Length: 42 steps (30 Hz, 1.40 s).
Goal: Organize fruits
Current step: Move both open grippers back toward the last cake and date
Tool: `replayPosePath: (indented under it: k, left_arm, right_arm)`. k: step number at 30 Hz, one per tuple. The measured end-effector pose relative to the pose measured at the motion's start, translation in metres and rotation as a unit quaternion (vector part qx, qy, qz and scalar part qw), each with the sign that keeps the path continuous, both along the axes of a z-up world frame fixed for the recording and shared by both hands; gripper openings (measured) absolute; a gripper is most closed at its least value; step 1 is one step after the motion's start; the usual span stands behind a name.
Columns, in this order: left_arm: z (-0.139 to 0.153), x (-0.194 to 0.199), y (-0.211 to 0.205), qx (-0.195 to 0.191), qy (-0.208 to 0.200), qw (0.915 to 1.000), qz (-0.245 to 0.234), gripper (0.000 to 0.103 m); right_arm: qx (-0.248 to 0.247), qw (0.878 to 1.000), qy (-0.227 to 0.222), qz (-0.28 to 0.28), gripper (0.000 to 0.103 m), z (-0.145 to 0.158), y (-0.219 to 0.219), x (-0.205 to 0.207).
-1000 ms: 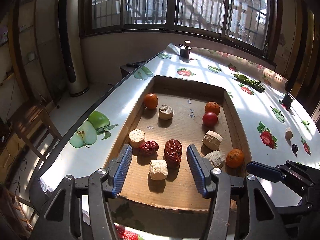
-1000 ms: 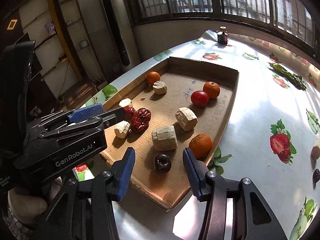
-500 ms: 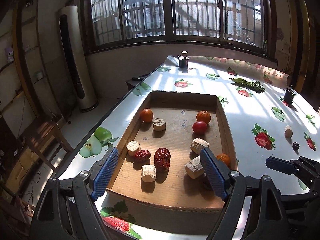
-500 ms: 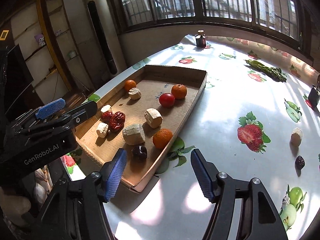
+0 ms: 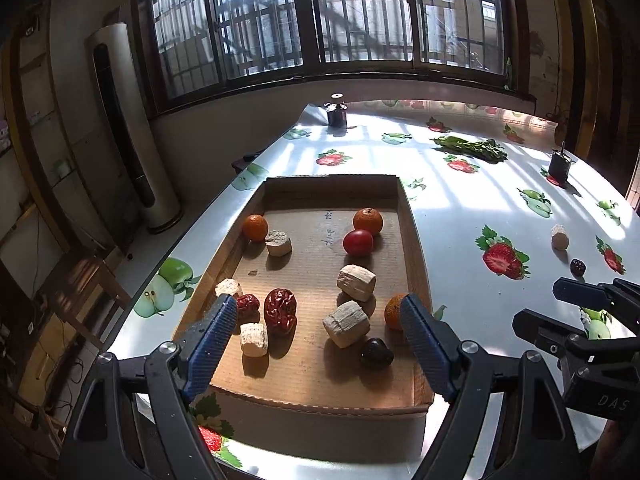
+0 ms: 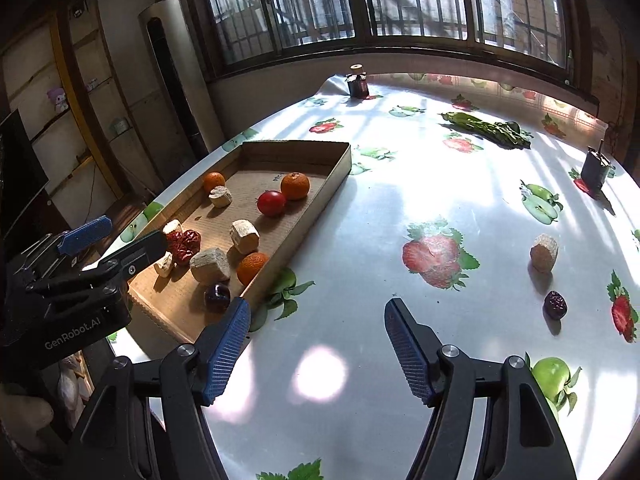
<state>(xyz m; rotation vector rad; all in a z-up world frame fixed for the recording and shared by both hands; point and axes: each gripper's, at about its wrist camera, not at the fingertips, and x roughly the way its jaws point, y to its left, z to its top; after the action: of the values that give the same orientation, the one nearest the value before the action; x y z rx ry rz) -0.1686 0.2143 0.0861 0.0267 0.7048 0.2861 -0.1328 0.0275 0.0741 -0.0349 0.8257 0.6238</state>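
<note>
A shallow cardboard tray (image 5: 414, 240) (image 6: 316, 208) on the fruit-print table holds oranges (image 5: 367, 220), a red tomato (image 5: 358, 242), red dates (image 5: 280, 311), pale root chunks (image 5: 355, 282) and a dark plum (image 5: 375, 353) (image 6: 217, 297). My left gripper (image 5: 316, 332) is open and empty, above the tray's near end. My right gripper (image 6: 316, 348) is open and empty, over bare table right of the tray. A pale chunk (image 6: 543, 252) (image 5: 559, 237) and a small dark date (image 6: 555, 305) (image 5: 577, 266) lie loose on the table at the right.
Green leafy vegetables (image 6: 488, 128) lie at the far side. A dark jar (image 6: 357, 85) stands at the far edge, a small dark holder (image 6: 595, 167) at the right. The table's left edge drops to the floor, with a wooden stool (image 5: 90, 284) below.
Both grippers have pulled back and opened wider. The right gripper has swung right, away from the plum in the tray, and now faces open table. The plum stays in the tray.
</note>
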Motion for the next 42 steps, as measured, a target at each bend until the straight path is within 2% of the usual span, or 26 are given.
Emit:
replayPosePath:
  k: [7,13,17,21,28,32,33,34,35,36,42]
  left_arm:
    - [0.002,0.010,-0.014,-0.020,0.006,0.9993,-0.032,0.083]
    - [-0.005,0.024,-0.036,-0.041,0.020,0.9968,-0.066,0.083]
    - [-0.009,0.033,-0.052,-0.056,0.030,0.9938,-0.091,0.083]
    - [-0.009,0.038,-0.066,-0.052,0.031,0.9925,-0.106,0.083]
    - [-0.011,0.042,-0.082,-0.046,0.045,0.9904,-0.123,0.083]
    - [-0.013,0.047,-0.091,-0.043,0.051,0.9887,-0.134,0.083]
    - [-0.014,0.049,-0.095,-0.044,0.053,0.9880,-0.138,0.083]
    - [-0.015,0.052,-0.098,-0.045,0.056,0.9871,-0.143,0.083]
    - [-0.017,0.055,-0.102,-0.048,0.059,0.9860,-0.148,0.083]
    - [-0.018,0.059,-0.108,-0.052,0.064,0.9845,-0.155,0.083]
    - [-0.026,0.091,-0.156,-0.079,0.089,0.9716,-0.205,0.083]
  right_arm:
    - [-0.013,0.998,-0.012,-0.068,0.074,0.005,-0.064,0.021]
    - [-0.016,0.984,0.004,-0.176,0.074,0.008,-0.155,0.056]
    - [-0.015,0.976,0.009,-0.217,0.074,0.009,-0.189,0.076]
    - [-0.021,0.976,0.017,-0.214,0.074,0.002,-0.185,0.096]
    - [-0.048,0.986,0.036,-0.157,0.074,-0.027,-0.131,0.136]
    - [-0.041,0.988,0.042,-0.143,0.073,-0.040,-0.122,0.144]
    - [-0.039,0.989,0.040,-0.140,0.071,-0.041,-0.122,0.144]
    - [-0.040,0.989,0.041,-0.135,0.059,-0.044,-0.122,0.145]
    - [-0.043,0.989,0.043,-0.132,0.042,-0.046,-0.122,0.145]
    - [-0.039,0.989,0.045,-0.132,0.036,-0.048,-0.124,0.146]
    - [0.007,0.986,0.041,-0.158,0.036,-0.035,-0.152,0.148]
